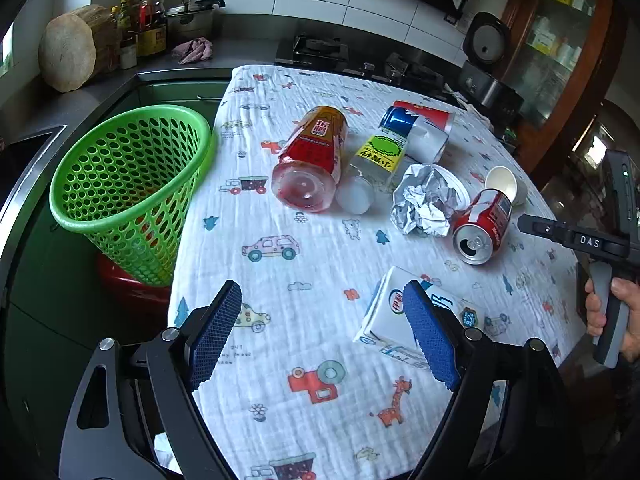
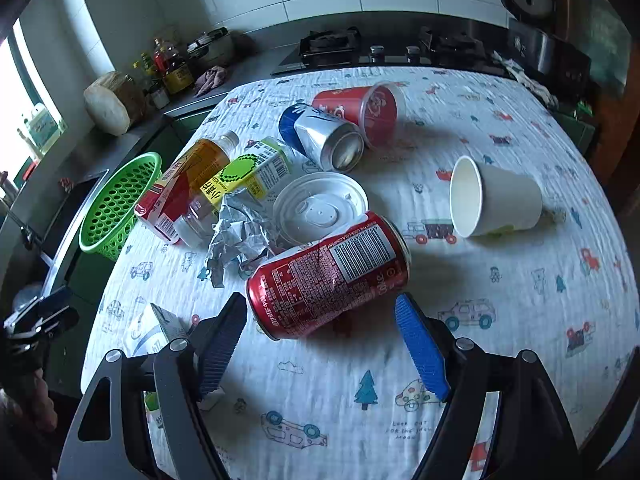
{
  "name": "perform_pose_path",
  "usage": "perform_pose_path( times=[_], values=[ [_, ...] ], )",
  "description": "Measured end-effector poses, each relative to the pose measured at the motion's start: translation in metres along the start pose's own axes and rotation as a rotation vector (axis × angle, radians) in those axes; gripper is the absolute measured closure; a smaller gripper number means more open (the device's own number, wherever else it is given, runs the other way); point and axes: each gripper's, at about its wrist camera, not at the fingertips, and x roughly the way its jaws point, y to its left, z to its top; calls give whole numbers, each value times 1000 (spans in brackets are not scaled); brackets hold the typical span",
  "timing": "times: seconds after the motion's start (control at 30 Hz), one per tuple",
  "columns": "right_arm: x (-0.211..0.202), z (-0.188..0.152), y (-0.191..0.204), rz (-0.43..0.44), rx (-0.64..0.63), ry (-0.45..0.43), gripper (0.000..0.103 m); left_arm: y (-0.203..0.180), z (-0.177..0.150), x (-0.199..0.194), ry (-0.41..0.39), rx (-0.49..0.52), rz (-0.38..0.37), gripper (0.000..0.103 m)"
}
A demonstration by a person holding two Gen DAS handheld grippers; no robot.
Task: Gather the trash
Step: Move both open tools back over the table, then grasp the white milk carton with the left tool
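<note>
Trash lies on a table under a cartoon-print cloth (image 1: 304,264). A red cola can (image 2: 328,280) lies on its side just ahead of my open, empty right gripper (image 2: 320,320); it also shows in the left wrist view (image 1: 482,226). A white milk carton (image 1: 396,316) lies partly behind the right finger of my open, empty left gripper (image 1: 322,304). Further back lie a red-labelled bottle (image 1: 310,160), a yellow-labelled bottle (image 1: 376,164), crumpled foil (image 1: 424,204), a white lid (image 2: 320,206), a blue and silver can (image 2: 320,136), a red cup (image 2: 360,108) and a white paper cup (image 2: 494,198).
A green perforated basket (image 1: 128,184) stands off the table's left edge on a red stool (image 1: 128,284). Behind the table are a counter with bottles (image 1: 148,24), a pot, a gas hob (image 2: 332,46) and a rice cooker (image 1: 486,40). A wooden cabinet (image 1: 560,48) stands at the right.
</note>
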Motion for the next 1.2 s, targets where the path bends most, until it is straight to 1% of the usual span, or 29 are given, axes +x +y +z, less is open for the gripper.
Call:
perform_pose_path(
  times=[0.17, 0.4, 0.53, 0.6, 0.67, 0.77, 0.83, 0.9, 1.0, 1.13, 1.2],
  values=[
    [8, 3, -10, 3, 100, 8, 29, -16, -2, 6, 22, 20, -25, 21],
    [14, 12, -18, 16, 220, 12, 29, -37, 9, 15, 38, 138, -67, 21],
    [12, 14, -16, 12, 239, 3, 29, -42, 18, 23, 60, 206, -86, 21],
    [11, 15, -13, 1, 237, -4, 29, -42, 22, 26, 71, 204, -77, 21],
    [10, 16, -12, -13, 230, -10, 29, -42, 24, 29, 95, 170, -93, 21],
    [8, 15, -11, -22, 215, -17, 29, -46, 21, 37, 158, 104, -60, 21],
    [6, 14, -13, -19, 211, -17, 29, -48, 18, 41, 204, 23, -39, 21],
    [2, 15, -16, -9, 194, -24, 29, -48, 14, 43, 233, -71, -29, 21],
    [-1, 15, -20, -6, 129, -36, 29, -56, 9, 42, 229, -164, 21, 21],
    [-3, 17, -28, 38, 62, -31, 29, -61, 3, 47, 246, -345, 51, 21],
    [-6, 18, -32, 44, 18, -35, 29, -64, 0, 53, 254, -413, 81, 21]
  ],
)
